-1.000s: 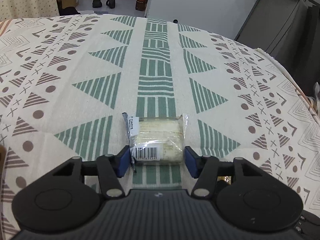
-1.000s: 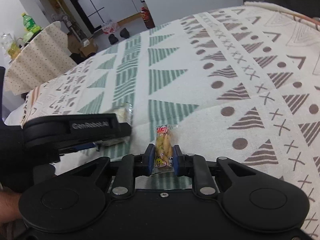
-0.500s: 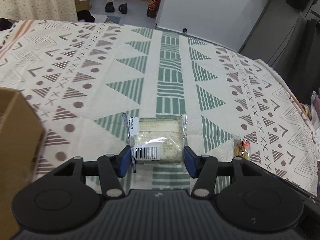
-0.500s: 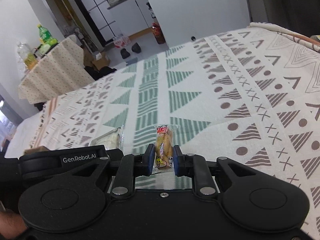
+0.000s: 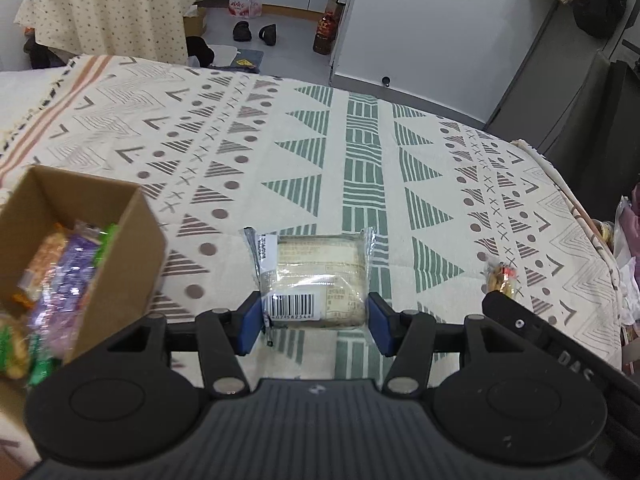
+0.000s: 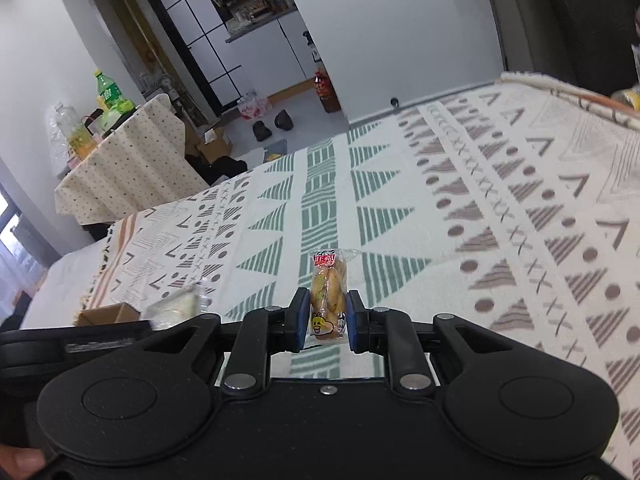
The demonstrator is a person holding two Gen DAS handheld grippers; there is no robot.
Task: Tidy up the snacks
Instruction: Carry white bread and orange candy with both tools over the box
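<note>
Left wrist view: the left gripper (image 5: 314, 320) is clamped on a clear-wrapped pale cake packet (image 5: 314, 276), blue pads pressed to both its sides at the barcode end, and the packet is carried above the patterned tablecloth (image 5: 360, 168) rather than lying on it. The big change over the last second is what surrounds it: a second ago only cloth filled this view, half a second ago a corner of brown card crept in at the left, and now the open cardboard box (image 5: 132, 248) is fully in sight, with wrapped snacks in purple, orange and green already inside. The camera has also risen and pulled back, so the far floor, the shoes and the dotted side table show. To my reading, both hands are swinging toward that box, and the packet is near it but not yet over its opening. In the right wrist view, the right gripper (image 6: 328, 322) grips a narrow yellow snack bag (image 6: 328, 292) with a red label at the top, squeezed between the pads and standing upright ahead of the fingers; the table has dropped away beneath it compared with a second ago. The box is a small brown shape at the far left there, beyond the other tool. The next step is likely to bring each snack over the box and let go.
</note>
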